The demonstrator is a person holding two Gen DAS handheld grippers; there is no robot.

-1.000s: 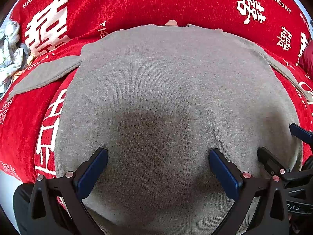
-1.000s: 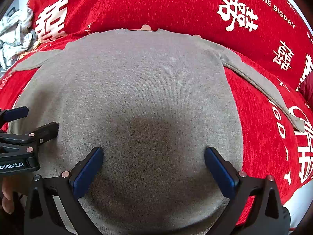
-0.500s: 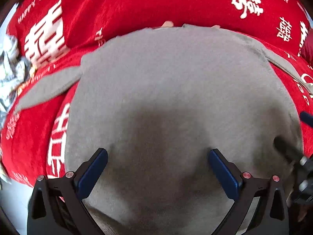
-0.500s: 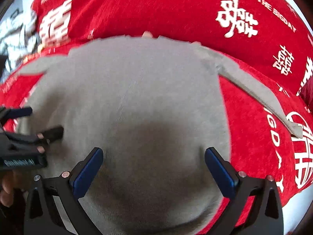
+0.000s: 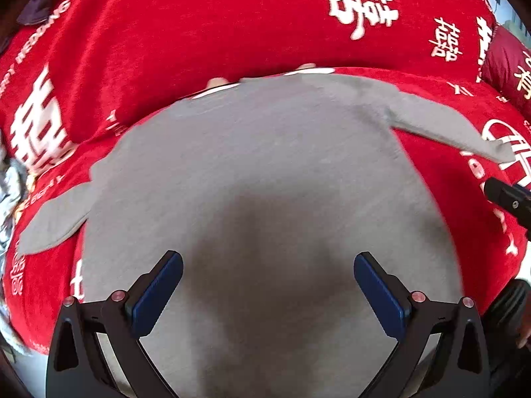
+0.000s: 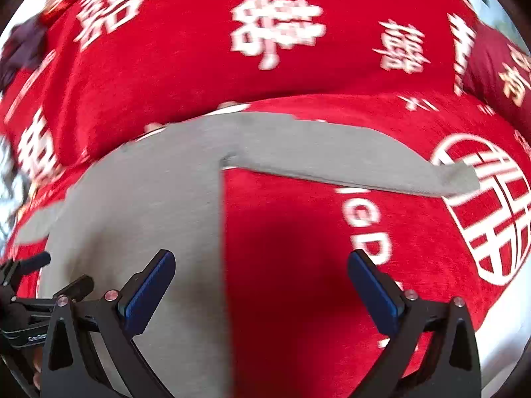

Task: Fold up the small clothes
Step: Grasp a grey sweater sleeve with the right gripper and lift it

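Observation:
A small grey long-sleeved sweater (image 5: 259,172) lies flat on a red printed cloth (image 5: 186,33), both sleeves spread out sideways. My left gripper (image 5: 268,285) is open and empty, hovering over the middle of the sweater's lower body. My right gripper (image 6: 260,285) is open and empty over the sweater's right side edge (image 6: 221,219), its left finger above grey fabric and its right finger above red cloth. The right sleeve (image 6: 348,156) stretches out to the right ahead of it. The left gripper's fingers (image 6: 36,262) show at the left edge of the right wrist view.
The red cloth with white characters covers the surface and rises behind the sweater. A crumpled pale garment (image 5: 8,185) lies at the far left. A dark red cushion (image 6: 497,66) sits at the far right. The cloth's pale front-right edge (image 6: 504,328) is near.
Both grippers have shifted to the right. The right gripper has gone from above the sweater's body to its right side edge. Both have stayed open.

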